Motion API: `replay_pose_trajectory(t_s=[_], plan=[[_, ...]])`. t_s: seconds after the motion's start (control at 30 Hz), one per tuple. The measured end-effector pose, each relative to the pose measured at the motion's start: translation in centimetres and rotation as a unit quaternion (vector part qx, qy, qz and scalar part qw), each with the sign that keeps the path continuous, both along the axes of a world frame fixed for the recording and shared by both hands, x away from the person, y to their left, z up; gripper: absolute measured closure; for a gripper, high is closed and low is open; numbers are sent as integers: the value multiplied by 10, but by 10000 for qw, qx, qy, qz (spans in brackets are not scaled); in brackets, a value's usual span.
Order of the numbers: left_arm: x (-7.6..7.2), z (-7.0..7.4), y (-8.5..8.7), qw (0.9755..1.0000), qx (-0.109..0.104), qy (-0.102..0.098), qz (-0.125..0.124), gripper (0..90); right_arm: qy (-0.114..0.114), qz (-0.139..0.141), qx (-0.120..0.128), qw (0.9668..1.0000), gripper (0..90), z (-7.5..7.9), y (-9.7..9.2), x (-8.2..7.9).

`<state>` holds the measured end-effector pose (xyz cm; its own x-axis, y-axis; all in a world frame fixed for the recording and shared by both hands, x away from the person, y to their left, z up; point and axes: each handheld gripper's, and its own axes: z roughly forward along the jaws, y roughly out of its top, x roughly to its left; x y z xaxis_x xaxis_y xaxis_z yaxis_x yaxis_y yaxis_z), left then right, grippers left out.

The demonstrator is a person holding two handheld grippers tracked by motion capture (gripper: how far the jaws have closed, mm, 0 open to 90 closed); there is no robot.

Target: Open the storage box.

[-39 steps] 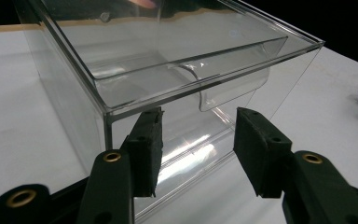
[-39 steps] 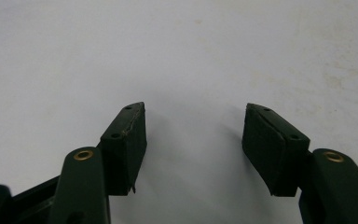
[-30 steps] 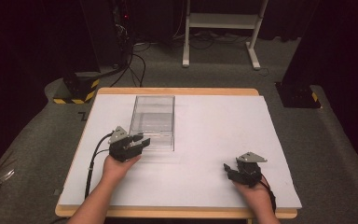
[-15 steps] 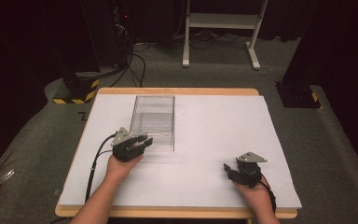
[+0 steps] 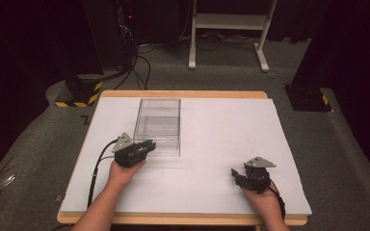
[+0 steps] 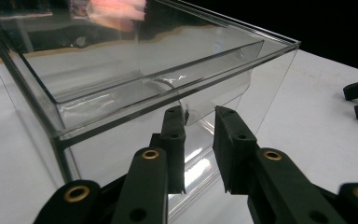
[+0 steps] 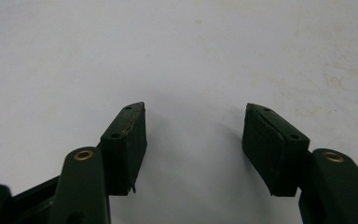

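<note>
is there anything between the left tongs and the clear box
Nothing visible. The left tongs sit right at the near wall of the clear box, slightly parted, with only bare white table cover around them.

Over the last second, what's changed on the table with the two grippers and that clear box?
The left gripper edged forward and right toward the clear box's near wall, jaws partly open, gripping nothing. The box and the open right gripper on the white table stayed put.
</note>
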<state>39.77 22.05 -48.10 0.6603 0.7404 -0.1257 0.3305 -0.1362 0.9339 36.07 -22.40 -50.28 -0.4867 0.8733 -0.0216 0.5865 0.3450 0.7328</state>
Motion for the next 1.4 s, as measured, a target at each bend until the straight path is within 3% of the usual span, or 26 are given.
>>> replay_pose_trajectory(t_s=[0.23,0.4,0.57,0.67,0.83,1.07,1.4], plan=[[-2,0,3,10000,13,26,24,782,-3,-1,0,10000,398,0,0,0],[-4,-3,8,10000,31,8,49,900,-2,-2,-1,10000,398,0,0,0],[-5,-4,10,9999,-97,46,48,900,2,-7,2,10000,398,0,0,0],[-6,-1,12,9994,-335,10,61,774,0,-6,1,10000,398,0,0,0],[-1,5,11,9990,-441,64,37,724,0,-6,2,10000,399,0,0,0],[4,0,9,9980,-597,136,-132,763,-5,0,0,10000,399,0,0,0],[4,-1,15,9980,-555,90,-294,814,-5,-3,-3,10000,399,0,0,0]])
